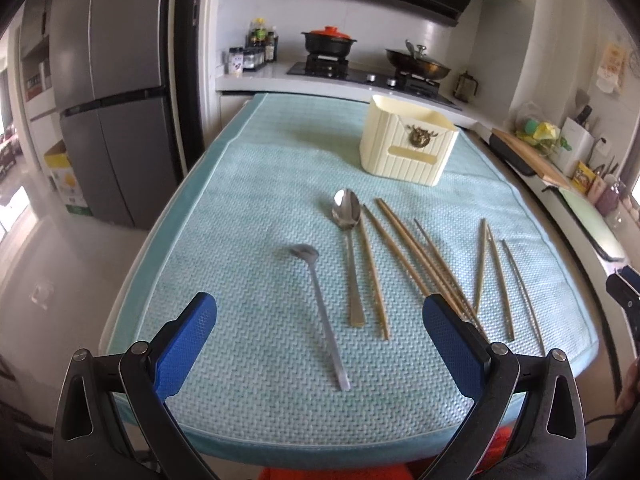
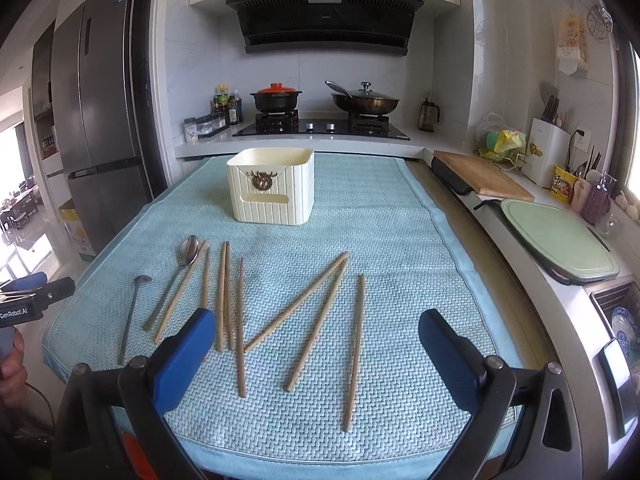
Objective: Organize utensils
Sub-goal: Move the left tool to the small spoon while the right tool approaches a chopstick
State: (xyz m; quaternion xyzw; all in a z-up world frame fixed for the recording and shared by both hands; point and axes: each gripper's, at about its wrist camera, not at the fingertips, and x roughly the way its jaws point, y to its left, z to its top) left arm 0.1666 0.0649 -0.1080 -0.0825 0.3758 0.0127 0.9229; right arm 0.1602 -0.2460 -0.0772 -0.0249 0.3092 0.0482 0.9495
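Both claws are hovering over the near edge of the counter [image 2: 400, 184], which a blue mat is covering. The left claw [image 1: 320, 344] is standing wide open and holding nothing. The right claw [image 2: 318, 356] is likewise standing wide open and empty.

The small spoon [image 1: 322, 316] is lying directly ahead of the left claw, between its fingers in the left wrist view. Its long axis is running nearly along the claw's line of sight, handle end nearest. The large spoon [image 1: 349, 248] is lying just beyond, to the right.

The chopsticks [image 2: 312, 328] are lying scattered ahead of the right claw, mostly lengthwise. The cream holder [image 2: 272, 188] is standing at the far side, empty as far as the views are showing.

Judgement: the left claw is nearer the spoons, the right nearer the chopsticks.
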